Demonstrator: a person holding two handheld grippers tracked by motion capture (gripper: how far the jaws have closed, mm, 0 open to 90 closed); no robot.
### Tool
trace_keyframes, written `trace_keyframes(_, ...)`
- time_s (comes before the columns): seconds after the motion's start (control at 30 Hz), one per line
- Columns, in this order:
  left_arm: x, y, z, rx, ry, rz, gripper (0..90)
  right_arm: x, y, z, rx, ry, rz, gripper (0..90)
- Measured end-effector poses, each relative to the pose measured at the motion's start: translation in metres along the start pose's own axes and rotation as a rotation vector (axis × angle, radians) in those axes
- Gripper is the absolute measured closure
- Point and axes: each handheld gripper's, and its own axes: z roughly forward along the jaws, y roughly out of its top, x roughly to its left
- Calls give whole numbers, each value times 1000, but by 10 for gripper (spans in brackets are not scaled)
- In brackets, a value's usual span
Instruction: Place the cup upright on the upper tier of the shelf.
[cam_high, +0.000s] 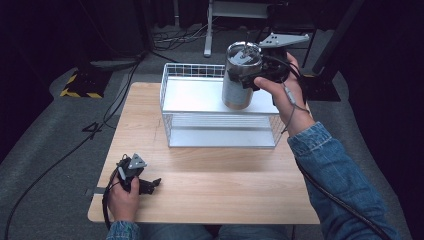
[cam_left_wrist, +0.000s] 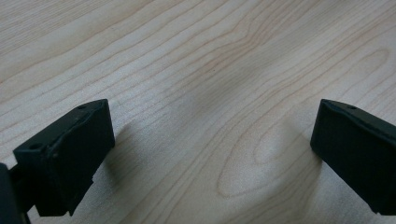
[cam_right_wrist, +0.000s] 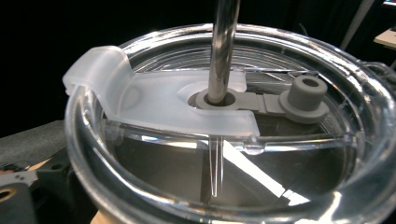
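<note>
Resting on the wooden table (cam_high: 210, 195) near its front left corner, the left gripper (cam_high: 150, 185) has its two jaws spread apart, empty. One white wire basket (cam_high: 218, 131) stands mid-table. Above its right side, the right gripper (cam_high: 250, 79) pinches one steel cup (cam_high: 239, 87), whose clear lid (cam_right_wrist: 224, 154) carries one metal straw (cam_right_wrist: 223, 51).

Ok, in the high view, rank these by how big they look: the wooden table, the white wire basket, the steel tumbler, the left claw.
1. Wooden table
2. White wire basket
3. Steel tumbler, held raised toward the camera by the right claw, so it may look larger than it is
4. Left claw
</note>
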Motion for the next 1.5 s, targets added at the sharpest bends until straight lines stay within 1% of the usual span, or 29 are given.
trace_keyframes(0.17, 0, 0, 0, -2, -1, -8, 1, -10, 1, 14, -1, -18, 15, 37)
trace_keyframes(0.37, 0, 0, 0, -1, -1, -4, 1, -21, -1, 27, -16, -37, 41, 37)
trace_keyframes(0.47, 0, 0, 0, -1, 0, -3, 1, -24, -3, 32, -19, -41, 43, 37)
trace_keyframes(0.7, 0, 0, 0, -2, -1, -3, 1, -29, -10, 42, -1, -45, 60, 37)
trace_keyframes(0.83, 0, 0, 0, -2, -1, -4, 1, -33, -16, 45, 7, -42, 77, 36)
trace_keyframes(0.87, 0, 0, 0, -2, -1, -4, 1, -33, -16, 46, -1, -41, 82, 36)
trace_keyframes(0.97, 0, 0, 0, -1, 0, -3, 1, -35, -17, 46, -4, -36, 93, 36)
trace_keyframes(1.07, 0, 0, 0, -2, 0, -3, 1, -34, -17, 46, -5, -33, 83, 36)
trace_keyframes(1.17, 0, 0, 0, -1, 1, -3, 1, -36, -18, 47, -6, -32, 90, 35)
trace_keyframes(1.23, 0, 0, 0, -2, 1, -3, 1, -37, -18, 47, -13, -25, 83, 35)
trace_keyframes(1.33, 0, 0, 0, -1, -1, -3, 1, -38, -18, 47, -11, -19, 87, 35)
trace_keyframes(1.5, 0, 0, 0, -2, -1, -3, 1, -40, -20, 48, -26, -7, 89, 32)
